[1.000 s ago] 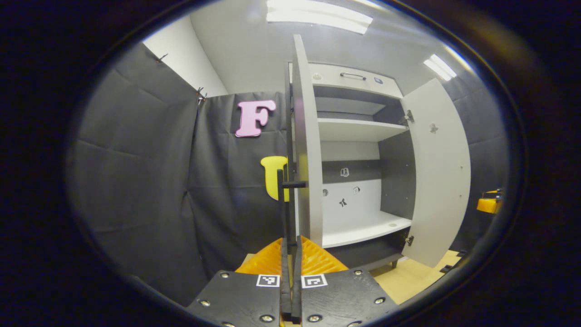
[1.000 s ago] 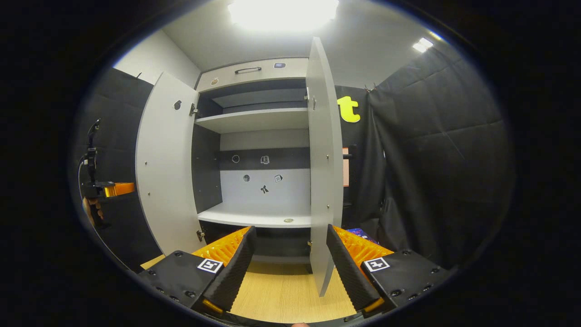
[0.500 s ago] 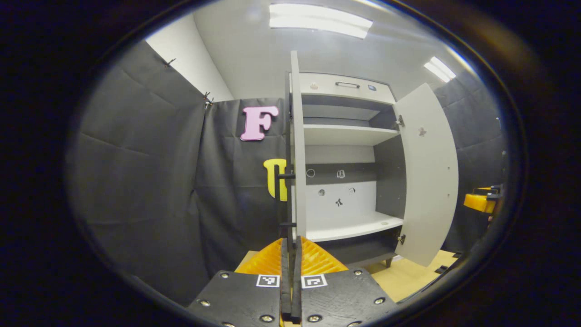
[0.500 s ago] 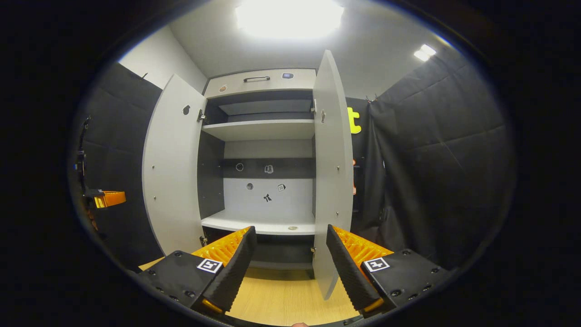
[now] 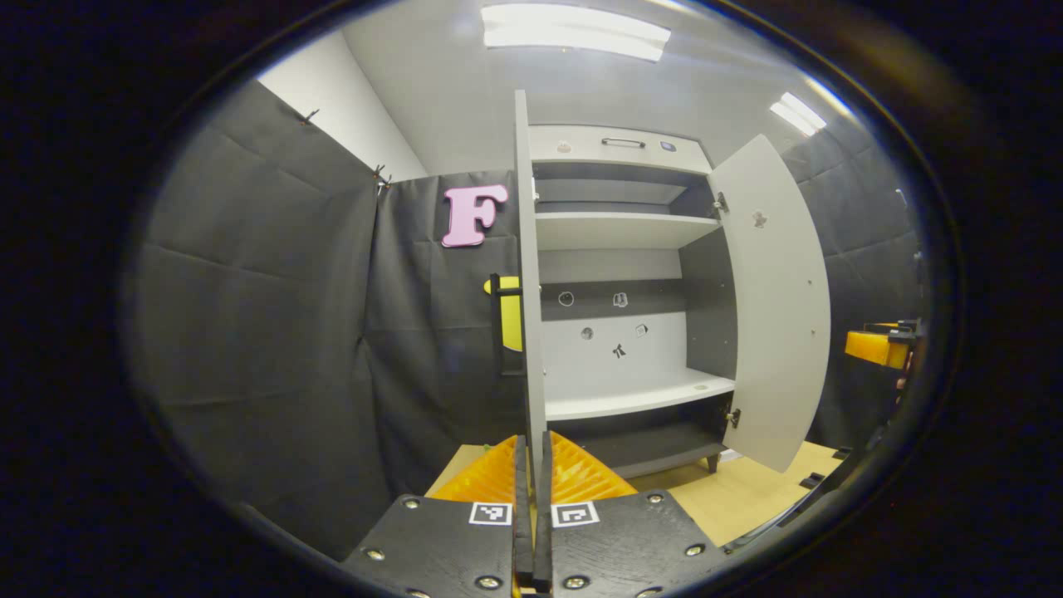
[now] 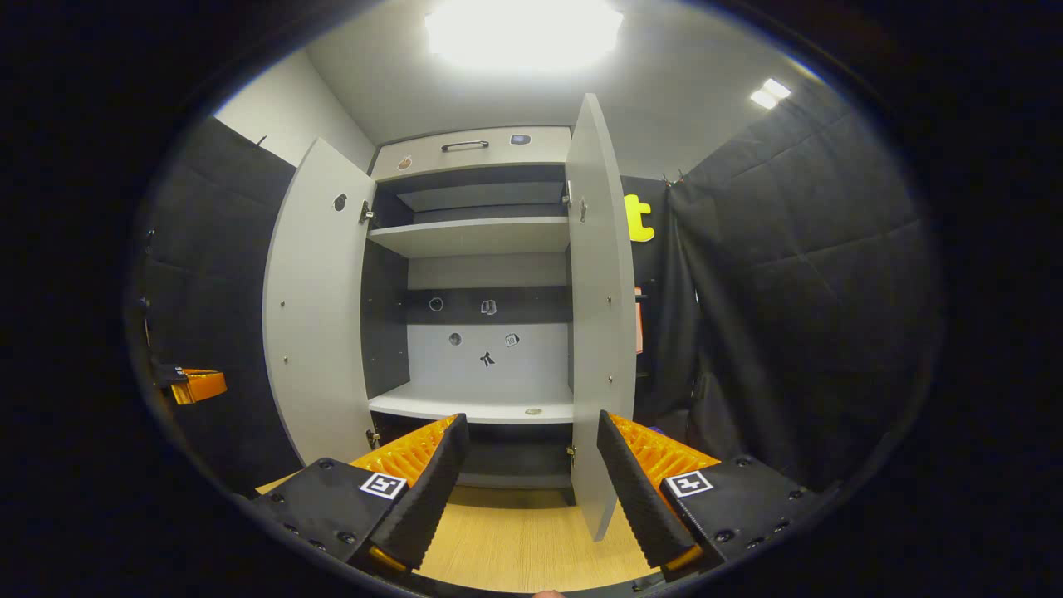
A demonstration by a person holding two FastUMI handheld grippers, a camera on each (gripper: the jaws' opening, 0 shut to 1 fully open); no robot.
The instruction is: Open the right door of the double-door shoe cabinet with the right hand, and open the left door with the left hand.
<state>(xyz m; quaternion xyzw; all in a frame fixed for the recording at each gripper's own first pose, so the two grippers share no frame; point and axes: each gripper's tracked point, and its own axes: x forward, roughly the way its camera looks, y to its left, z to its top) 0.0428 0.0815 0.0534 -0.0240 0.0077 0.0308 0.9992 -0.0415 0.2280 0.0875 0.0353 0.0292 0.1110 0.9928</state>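
Both shoe cabinet (image 6: 473, 249) doors standing open; left gripper (image 5: 532, 507) jaws closed, gripping nothing; right gripper (image 6: 527, 490) jaws gaping wide, empty.

Recording booth, not a home: black cloth walls (image 6: 789, 274), ceiling strip lights (image 5: 573, 29), lone shoe cabinet (image 6: 482, 249).

Both the left gripper (image 5: 532, 498) and right gripper (image 6: 531, 486) have black bolted finger plates bearing square black-and-white markers, with ribbed orange housings behind them toward twelve o'clock.
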